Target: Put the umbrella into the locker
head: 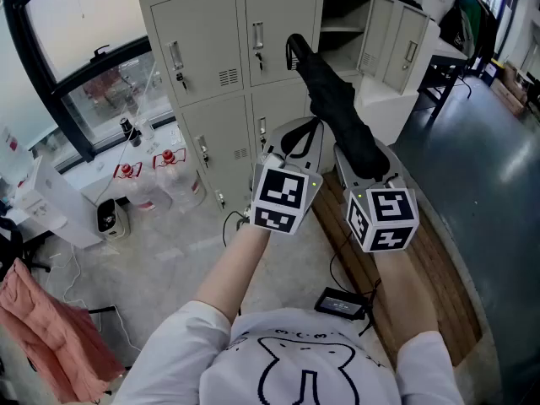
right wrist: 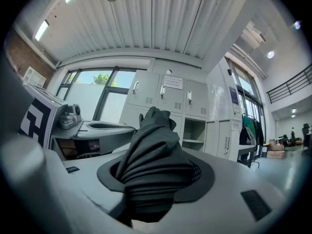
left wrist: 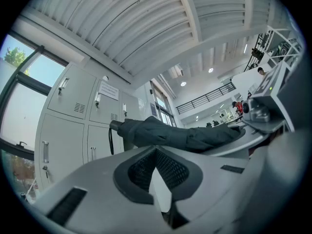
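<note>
Standing ahead, grey lockers [head: 211,74] were seen with most doors shut and one compartment [head: 342,24] open at the upper right. Water bottles [head: 173,175] were set on the floor at the left. The black umbrella [head: 333,108], folded and creased, was clamped in the right gripper [head: 363,160] and tilted up toward the lockers. The left gripper [head: 302,133] was closed on nothing, just beside it.
</note>
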The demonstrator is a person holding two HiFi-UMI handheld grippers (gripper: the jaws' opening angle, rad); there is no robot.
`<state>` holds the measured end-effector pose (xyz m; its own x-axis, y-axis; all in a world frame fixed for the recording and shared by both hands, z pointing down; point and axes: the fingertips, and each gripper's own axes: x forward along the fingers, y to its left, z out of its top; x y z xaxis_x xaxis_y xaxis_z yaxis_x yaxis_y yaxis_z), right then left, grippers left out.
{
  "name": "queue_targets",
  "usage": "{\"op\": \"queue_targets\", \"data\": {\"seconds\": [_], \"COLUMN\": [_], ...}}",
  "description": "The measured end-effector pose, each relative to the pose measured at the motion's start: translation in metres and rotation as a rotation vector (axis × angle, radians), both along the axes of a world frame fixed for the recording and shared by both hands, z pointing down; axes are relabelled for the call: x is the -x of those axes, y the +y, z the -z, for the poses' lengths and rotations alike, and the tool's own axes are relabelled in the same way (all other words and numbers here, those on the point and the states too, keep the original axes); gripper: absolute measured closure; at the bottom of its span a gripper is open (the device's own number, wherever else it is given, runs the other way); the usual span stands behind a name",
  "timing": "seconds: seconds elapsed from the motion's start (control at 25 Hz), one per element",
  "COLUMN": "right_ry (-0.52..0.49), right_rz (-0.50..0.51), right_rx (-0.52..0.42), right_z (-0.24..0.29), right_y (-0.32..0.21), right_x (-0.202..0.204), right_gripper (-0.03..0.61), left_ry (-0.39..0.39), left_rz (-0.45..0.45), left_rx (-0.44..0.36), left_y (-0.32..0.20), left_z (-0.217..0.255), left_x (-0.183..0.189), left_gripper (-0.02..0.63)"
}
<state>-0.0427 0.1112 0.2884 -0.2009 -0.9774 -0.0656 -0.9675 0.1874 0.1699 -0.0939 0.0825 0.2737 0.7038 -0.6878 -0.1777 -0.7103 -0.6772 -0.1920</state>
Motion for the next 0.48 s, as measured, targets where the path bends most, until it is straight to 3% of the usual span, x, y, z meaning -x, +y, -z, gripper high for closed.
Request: {"op": "queue_targets", "data": {"seconds": [0.48], "right_ry": [-0.112], "right_rz": [-0.043], "right_rx": [-0.018], "right_z": [-0.016], "right_y": [0.029], "right_x": [-0.055], "right_gripper": [0.348], "left_ry": [0.017], "left_rz": [0.003], "left_rx": [-0.006], "left_y": [0.030], "left_z": [-0.007], "left_x": [-0.034], "left_gripper": [0.607]}}
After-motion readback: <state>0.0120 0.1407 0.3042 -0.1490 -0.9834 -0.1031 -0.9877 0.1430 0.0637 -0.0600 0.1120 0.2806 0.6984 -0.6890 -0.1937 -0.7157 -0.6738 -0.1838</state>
